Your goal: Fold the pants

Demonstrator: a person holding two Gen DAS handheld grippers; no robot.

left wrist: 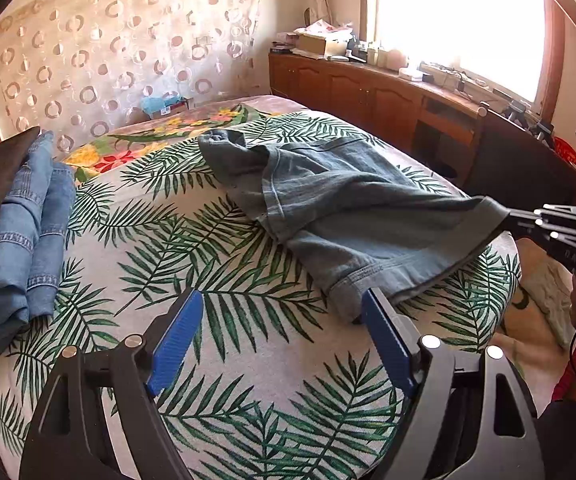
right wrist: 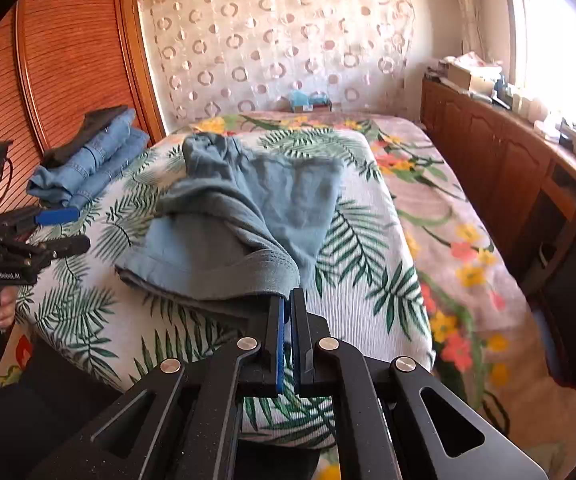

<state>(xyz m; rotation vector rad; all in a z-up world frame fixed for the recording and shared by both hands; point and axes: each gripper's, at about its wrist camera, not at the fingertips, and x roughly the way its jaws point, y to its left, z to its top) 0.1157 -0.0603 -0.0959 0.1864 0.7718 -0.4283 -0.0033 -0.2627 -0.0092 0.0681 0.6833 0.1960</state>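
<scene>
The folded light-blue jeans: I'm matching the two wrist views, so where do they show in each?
Left wrist: folded light-blue jeans at far left edge.
Right wrist: upper left, by the wooden wardrobe.
Shared landmark: circle-patterned curtain.

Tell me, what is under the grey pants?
The palm-leaf cover lies under the grey pants. Its print beneath them is hidden; whether anything else lies there cannot be seen.

I am in a home bedroom. A bed (right wrist: 371,240) with a palm-leaf cover fills the middle, over a flowered blanket (right wrist: 459,248). A circle-patterned curtain (right wrist: 272,48) hangs at the far wall. On the right, low wooden cabinets (right wrist: 499,160) run under a bright window (left wrist: 455,20), their top cluttered with boxes. A slatted wooden wardrobe door (right wrist: 68,52) stands on the left.
</scene>
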